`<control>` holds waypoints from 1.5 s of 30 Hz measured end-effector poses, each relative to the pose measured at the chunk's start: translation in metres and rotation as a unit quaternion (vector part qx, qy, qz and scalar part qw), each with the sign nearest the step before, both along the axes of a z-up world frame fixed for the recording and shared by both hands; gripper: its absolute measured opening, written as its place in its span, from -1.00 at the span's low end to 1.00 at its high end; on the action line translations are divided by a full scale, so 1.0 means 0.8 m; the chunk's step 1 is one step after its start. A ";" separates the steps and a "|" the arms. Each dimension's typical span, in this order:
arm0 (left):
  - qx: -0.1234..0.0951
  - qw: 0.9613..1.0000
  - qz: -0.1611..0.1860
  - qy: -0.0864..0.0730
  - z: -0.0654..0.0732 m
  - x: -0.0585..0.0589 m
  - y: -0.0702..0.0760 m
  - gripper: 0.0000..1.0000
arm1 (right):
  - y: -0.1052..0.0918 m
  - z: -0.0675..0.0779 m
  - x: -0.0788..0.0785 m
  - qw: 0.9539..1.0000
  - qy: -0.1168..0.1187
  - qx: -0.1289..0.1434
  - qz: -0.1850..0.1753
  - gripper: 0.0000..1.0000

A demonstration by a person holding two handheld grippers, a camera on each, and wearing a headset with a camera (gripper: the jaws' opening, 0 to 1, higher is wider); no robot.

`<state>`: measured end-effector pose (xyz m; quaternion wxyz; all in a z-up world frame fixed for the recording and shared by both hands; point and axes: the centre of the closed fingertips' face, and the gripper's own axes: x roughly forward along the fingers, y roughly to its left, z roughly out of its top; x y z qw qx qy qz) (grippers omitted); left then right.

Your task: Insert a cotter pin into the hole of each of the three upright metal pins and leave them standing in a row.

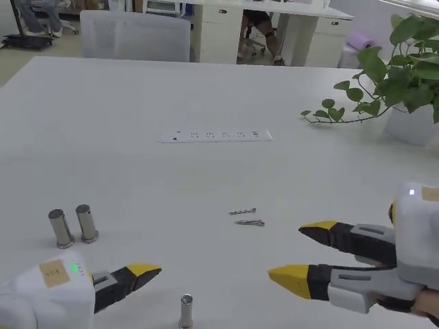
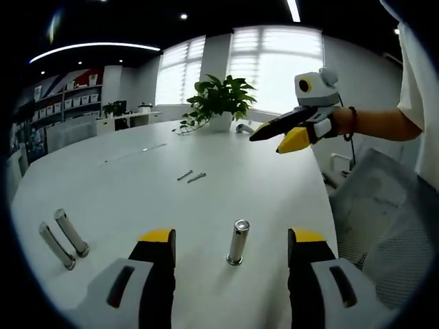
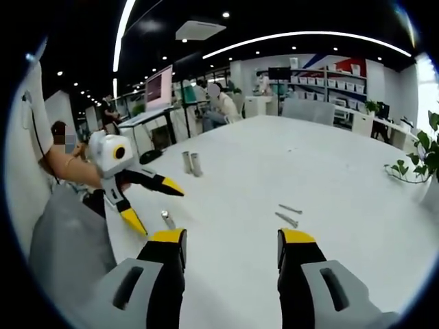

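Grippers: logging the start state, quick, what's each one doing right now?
Left gripper: open, holding nothing.
Right gripper: open, holding nothing.

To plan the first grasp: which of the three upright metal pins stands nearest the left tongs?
The lone pin, standing just ahead of the open left tongs; the other two pins stand together as a pair, farther off.

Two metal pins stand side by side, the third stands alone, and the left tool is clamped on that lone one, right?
Not clamped: the left gripper view shows the left tool open, jaws apart, the lone pin standing free ahead of them. The other two pins do stand side by side.
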<state>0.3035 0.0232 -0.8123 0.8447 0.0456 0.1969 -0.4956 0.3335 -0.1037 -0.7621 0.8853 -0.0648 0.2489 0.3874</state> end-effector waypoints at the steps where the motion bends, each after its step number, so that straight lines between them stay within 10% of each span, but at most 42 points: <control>1: -0.001 1.000 0.003 -0.001 0.002 0.000 0.002 0.38 | -0.001 0.000 0.003 1.000 0.000 -0.005 0.003 0.04; 23: -0.006 0.998 0.062 -0.004 0.018 -0.009 0.028 0.86 | -0.020 -0.024 0.062 0.996 0.024 -0.074 0.044 -0.36; 45: 0.001 0.994 0.108 0.004 0.024 -0.016 0.057 0.99 | -0.022 -0.054 0.115 0.981 0.045 -0.150 0.112 -0.52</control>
